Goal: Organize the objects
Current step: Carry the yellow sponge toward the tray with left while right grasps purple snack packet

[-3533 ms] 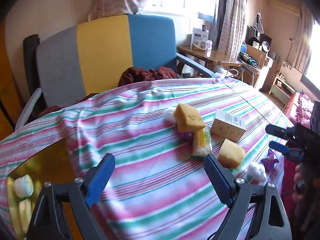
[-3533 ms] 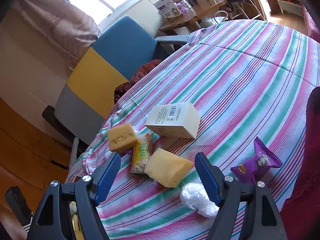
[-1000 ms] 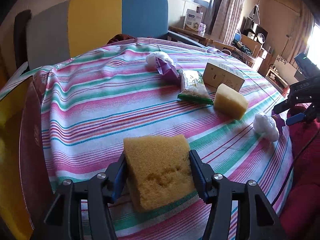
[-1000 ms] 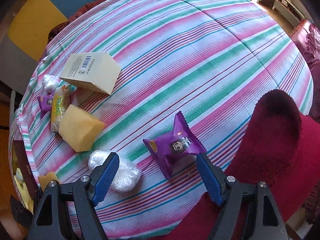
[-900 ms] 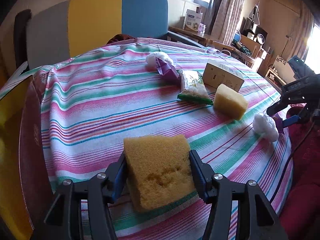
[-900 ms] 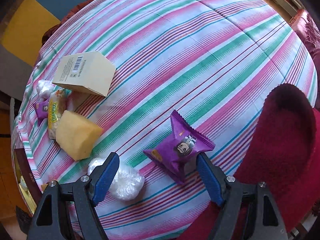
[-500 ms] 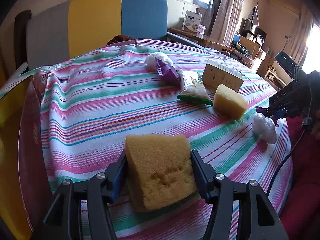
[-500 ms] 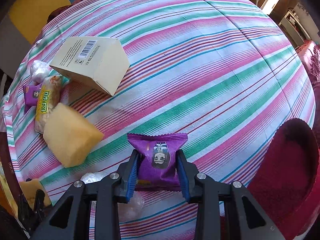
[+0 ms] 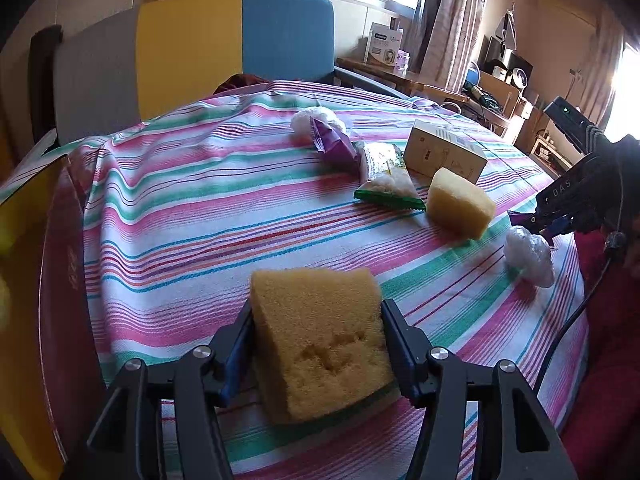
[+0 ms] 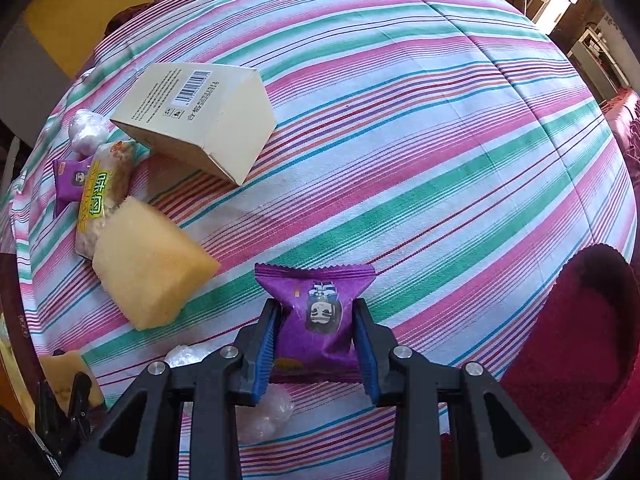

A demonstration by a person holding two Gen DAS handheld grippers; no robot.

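Note:
My left gripper point(image 9: 318, 320) is shut on a yellow sponge point(image 9: 320, 336) and holds it over the near edge of the striped table. My right gripper point(image 10: 316, 316) is shut on a purple snack packet point(image 10: 318, 304), lifted just above the cloth. A second sponge point(image 9: 458, 202) point(image 10: 150, 266), a green rice-cracker pack point(image 9: 386, 178) point(image 10: 102, 196), a cream carton point(image 9: 444, 154) point(image 10: 204, 116), another purple packet point(image 9: 334, 144) point(image 10: 70, 180) and two white plastic-wrapped balls point(image 9: 528, 254) point(image 9: 316, 120) lie on the table.
The striped tablecloth point(image 9: 180, 208) point(image 10: 440, 140) covers a round table. A yellow bin point(image 9: 24, 240) stands at its left edge. A grey, yellow and blue chair point(image 9: 192, 52) is behind. A dark red cushion point(image 10: 576, 332) lies at the right.
My right gripper closed on the purple packet and lifted it slightly, moving forward over the table. My left gripper keeps holding the sponge, almost still.

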